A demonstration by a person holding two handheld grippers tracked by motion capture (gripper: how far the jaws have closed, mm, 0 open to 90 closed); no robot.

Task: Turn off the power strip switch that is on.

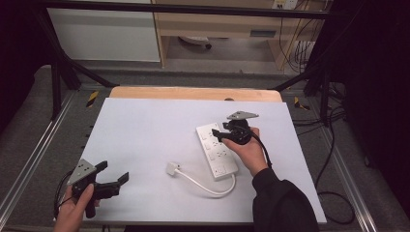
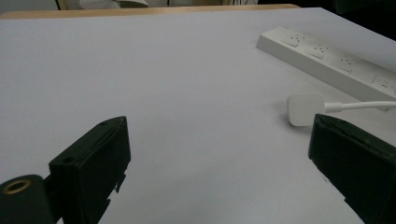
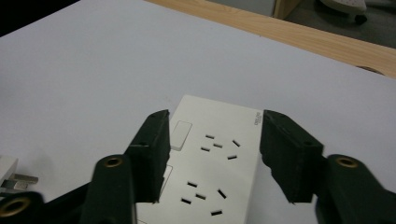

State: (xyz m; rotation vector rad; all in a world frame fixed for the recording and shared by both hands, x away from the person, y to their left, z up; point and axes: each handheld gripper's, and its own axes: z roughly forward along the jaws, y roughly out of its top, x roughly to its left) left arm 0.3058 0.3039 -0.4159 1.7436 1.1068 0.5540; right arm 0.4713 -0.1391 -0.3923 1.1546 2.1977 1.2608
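A white power strip (image 1: 216, 150) (image 2: 327, 58) (image 3: 215, 163) lies on the white table cover, right of centre. Its cord (image 1: 208, 186) curls round the near end to a white plug (image 1: 172, 168) (image 2: 304, 108) (image 3: 9, 175) lying loose to its left. My right gripper (image 1: 217, 134) (image 3: 215, 135) hovers over the strip's far end, open, one jaw on each side above the sockets and nothing pressed between them. At the front left corner my left gripper (image 1: 115, 171) (image 2: 219, 135) is held low, open and empty, pointing toward the plug.
The white cover (image 1: 145, 125) lies on a wooden table whose far edge (image 1: 193, 93) shows. Metal frame rails (image 1: 29, 159) run along both sides. Black cables (image 1: 333, 193) lie on the floor to the right. A cabinet (image 1: 104, 34) stands behind the table.
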